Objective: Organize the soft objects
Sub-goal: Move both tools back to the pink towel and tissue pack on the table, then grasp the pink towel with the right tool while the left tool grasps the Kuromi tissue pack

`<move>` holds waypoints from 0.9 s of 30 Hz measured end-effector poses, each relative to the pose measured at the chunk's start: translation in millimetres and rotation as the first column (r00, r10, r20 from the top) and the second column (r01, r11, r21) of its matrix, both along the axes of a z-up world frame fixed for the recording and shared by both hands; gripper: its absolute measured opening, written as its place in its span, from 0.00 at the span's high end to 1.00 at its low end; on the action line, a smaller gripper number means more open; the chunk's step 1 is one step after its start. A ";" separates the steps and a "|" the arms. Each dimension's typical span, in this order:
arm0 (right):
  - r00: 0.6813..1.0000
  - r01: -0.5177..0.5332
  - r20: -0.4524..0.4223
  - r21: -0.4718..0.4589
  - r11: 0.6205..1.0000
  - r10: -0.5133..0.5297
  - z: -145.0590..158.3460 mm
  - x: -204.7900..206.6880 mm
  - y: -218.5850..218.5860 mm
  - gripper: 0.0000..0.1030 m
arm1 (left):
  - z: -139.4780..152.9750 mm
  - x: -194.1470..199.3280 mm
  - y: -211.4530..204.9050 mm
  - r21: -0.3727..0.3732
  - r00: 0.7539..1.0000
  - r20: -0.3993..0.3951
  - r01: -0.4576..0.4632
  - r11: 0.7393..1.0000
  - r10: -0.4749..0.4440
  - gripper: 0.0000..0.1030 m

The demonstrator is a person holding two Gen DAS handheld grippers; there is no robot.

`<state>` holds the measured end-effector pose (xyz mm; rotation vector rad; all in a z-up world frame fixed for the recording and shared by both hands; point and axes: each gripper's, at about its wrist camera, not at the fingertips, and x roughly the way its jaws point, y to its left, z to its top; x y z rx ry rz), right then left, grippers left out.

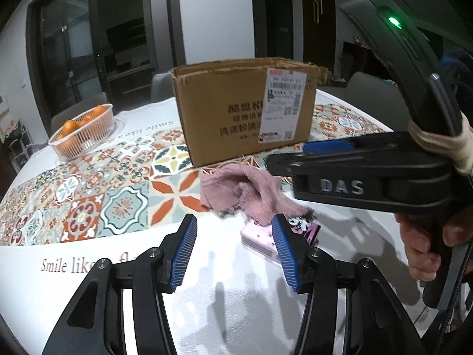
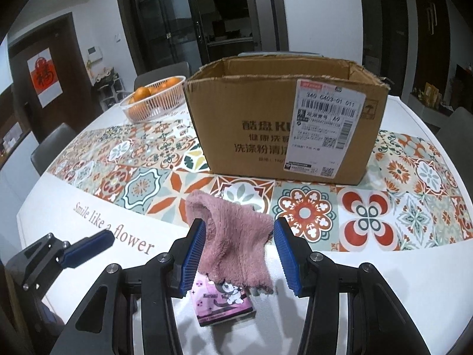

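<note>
Left wrist view: the left gripper [image 1: 233, 251] has its fingers spread wide and empty above the desk [image 1: 207, 310]. The pink fluffy cloth [image 1: 245, 195] lies crumpled in front of the cardboard box [image 1: 245, 109] — not yet packed.

Right wrist view: the right gripper [image 2: 239, 254] hangs over the cloth with its fingers wide apart, gripping nothing. A tissue pack [image 2: 221, 304] lies partly under the cloth. No soft item shows inside the box — the sorting looks barely begun.

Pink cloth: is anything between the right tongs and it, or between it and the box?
Nothing visible. The right tongs hang open around the pink cloth; only bare patterned tablecloth separates it from the open cardboard box.
</note>
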<state>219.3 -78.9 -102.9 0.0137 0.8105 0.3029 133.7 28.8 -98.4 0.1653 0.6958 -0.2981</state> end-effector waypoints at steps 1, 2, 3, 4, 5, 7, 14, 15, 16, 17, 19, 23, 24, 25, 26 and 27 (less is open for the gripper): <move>1.000 -0.005 -0.006 -0.001 1.000 0.005 -1.6 1.9 1.4 0.52 | -2.4 0.8 -0.8 0.001 1.000 -0.005 0.005 1.000 -0.005 0.49; 1.000 -0.010 -0.011 -0.001 1.000 0.010 -3.2 3.7 3.0 0.52 | -4.4 1.3 -2.0 0.004 1.000 -0.010 0.011 1.000 -0.011 0.48; 1.000 -0.018 -0.019 -0.001 1.000 0.018 -6.2 6.6 5.1 0.52 | -6.3 1.4 -3.7 0.007 1.000 -0.014 0.018 1.000 -0.018 0.48; 0.999 -0.023 -0.024 -0.002 1.000 0.023 -8.1 8.5 6.4 0.52 | -8.3 1.4 -5.4 0.013 1.000 -0.016 0.027 1.000 -0.027 0.48; 0.999 -0.028 -0.029 -0.004 1.000 0.027 -9.8 10.3 8.1 0.52 | -9.5 1.7 -6.7 0.019 0.999 -0.017 0.032 0.999 -0.032 0.48; 0.998 -0.042 -0.038 -0.015 0.999 0.041 -15.3 15.8 12.8 0.52 | -12.6 2.2 -8.5 0.026 0.999 -0.020 0.039 0.999 -0.038 0.47; 0.992 -0.093 -0.084 -0.043 0.995 0.089 -33.7 32.4 27.9 0.52 | -24.1 5.9 -11.2 0.013 0.996 -0.064 0.068 0.998 -0.067 0.42; 0.991 -0.100 -0.091 -0.049 0.994 0.095 -36.4 34.7 30.2 0.52 | -25.5 6.2 -11.9 0.012 0.995 -0.070 0.072 0.997 -0.071 0.40; 0.990 -0.105 -0.097 -0.063 0.993 0.098 -39.4 37.5 33.3 0.52 | -26.4 5.7 -12.2 0.013 0.995 -0.073 0.073 0.997 -0.072 0.40; 0.990 -0.106 -0.099 -0.069 0.992 0.099 -40.7 38.4 34.5 0.52 | -27.3 5.7 -13.0 0.012 0.994 -0.076 0.074 0.997 -0.073 0.39; 0.990 -0.106 -0.106 -0.085 0.991 0.097 -44.3 42.5 38.2 0.52 | -28.6 5.7 -14.6 0.008 0.993 -0.084 0.080 0.997 -0.079 0.38; 0.990 -0.099 -0.111 -0.107 0.989 0.087 -48.7 47.5 41.7 0.54 | -29.7 6.1 -15.7 0.007 0.993 -0.087 0.077 0.997 -0.076 0.36; 0.990 -0.097 -0.109 -0.108 0.989 0.086 -48.9 47.8 41.5 0.59 | -30.1 6.4 -15.8 0.005 0.993 -0.090 0.077 0.997 -0.076 0.36; 0.991 -0.091 -0.107 -0.114 0.989 0.079 -49.4 48.0 40.9 0.69 | -30.3 6.8 -15.8 0.004 0.993 -0.092 0.076 0.997 -0.075 0.36; 0.992 -0.086 -0.106 -0.117 0.989 0.073 -49.7 48.9 39.6 0.73 | -30.7 7.4 -15.8 0.003 0.993 -0.094 0.076 0.997 -0.075 0.35; 0.992 -0.076 -0.107 -0.120 0.990 0.064 -50.8 49.7 37.4 0.80 | -30.7 7.4 -16.2 0.001 0.992 -0.097 0.078 0.997 -0.077 0.35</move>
